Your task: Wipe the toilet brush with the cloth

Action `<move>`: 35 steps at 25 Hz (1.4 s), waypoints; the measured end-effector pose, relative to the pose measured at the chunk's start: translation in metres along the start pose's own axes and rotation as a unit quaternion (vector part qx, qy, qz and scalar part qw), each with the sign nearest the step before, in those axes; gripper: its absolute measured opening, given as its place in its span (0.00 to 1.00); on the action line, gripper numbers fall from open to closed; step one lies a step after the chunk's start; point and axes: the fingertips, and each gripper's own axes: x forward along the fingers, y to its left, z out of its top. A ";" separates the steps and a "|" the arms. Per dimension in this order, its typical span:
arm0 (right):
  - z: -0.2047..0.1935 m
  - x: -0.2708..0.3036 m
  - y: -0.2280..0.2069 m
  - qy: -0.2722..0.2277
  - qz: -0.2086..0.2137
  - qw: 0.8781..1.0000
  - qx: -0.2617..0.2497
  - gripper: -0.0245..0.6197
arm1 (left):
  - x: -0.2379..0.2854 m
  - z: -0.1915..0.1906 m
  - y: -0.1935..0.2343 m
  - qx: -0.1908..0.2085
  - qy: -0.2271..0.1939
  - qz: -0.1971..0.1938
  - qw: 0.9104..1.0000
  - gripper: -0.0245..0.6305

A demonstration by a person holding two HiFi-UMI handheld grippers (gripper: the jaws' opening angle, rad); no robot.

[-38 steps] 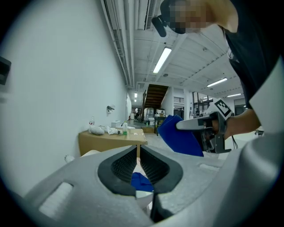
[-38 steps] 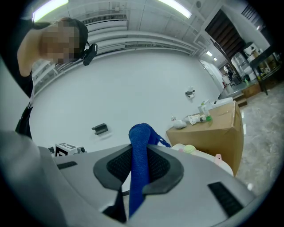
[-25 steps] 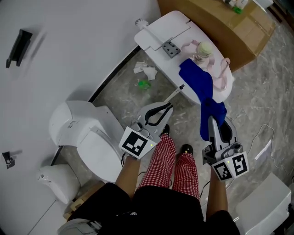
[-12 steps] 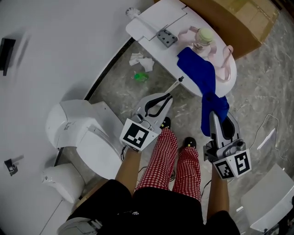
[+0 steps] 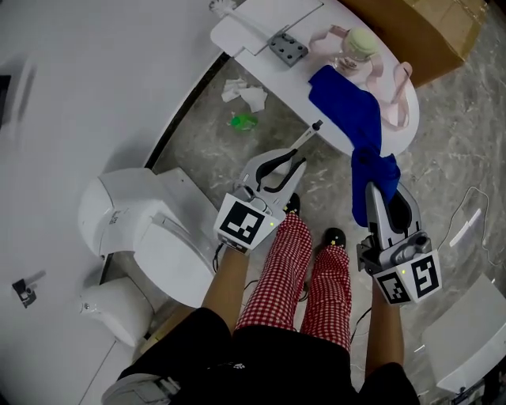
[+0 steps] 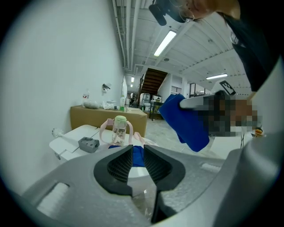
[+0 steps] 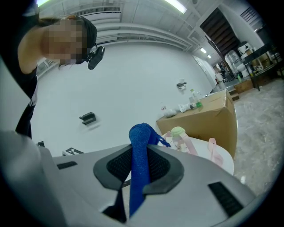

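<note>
Blue cloth (image 6: 186,120), soft and limp, sits pinched in right hand-held gripper (image 5: 379,192); left hand-held gripper (image 5: 294,162), jaws just eased narrowly apart, empty, should probably take the light, stiff toilet brush (image 6: 57,132) mid-handle.

Blue cloth (image 5: 353,119) half on white table (image 5: 261,17)

Bright, even light everywhere; ceiling strip lights (image 6: 166,42) glare in the left gripper view. Both gripper views bulge fisheye-style, corners black, the cloth (image 7: 140,150) crisp up close. Head view sharp, wall (image 5: 95,95) smeared at left.
</note>
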 end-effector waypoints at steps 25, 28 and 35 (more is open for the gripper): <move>-0.021 0.008 -0.032 -0.015 -0.047 0.998 0.040 0.14 | 0.063 -0.079 0.025 0.024 0.078 -0.041 0.996 0.27; -0.020 0.009 -0.037 -0.020 -0.056 0.997 0.047 0.14 | 0.069 -0.090 0.030 0.020 0.090 -0.045 0.995 0.28; -0.024 0.010 -0.039 -0.011 -0.068 0.997 0.028 0.14 | 0.083 -0.104 0.034 0.014 0.101 -0.055 0.993 0.28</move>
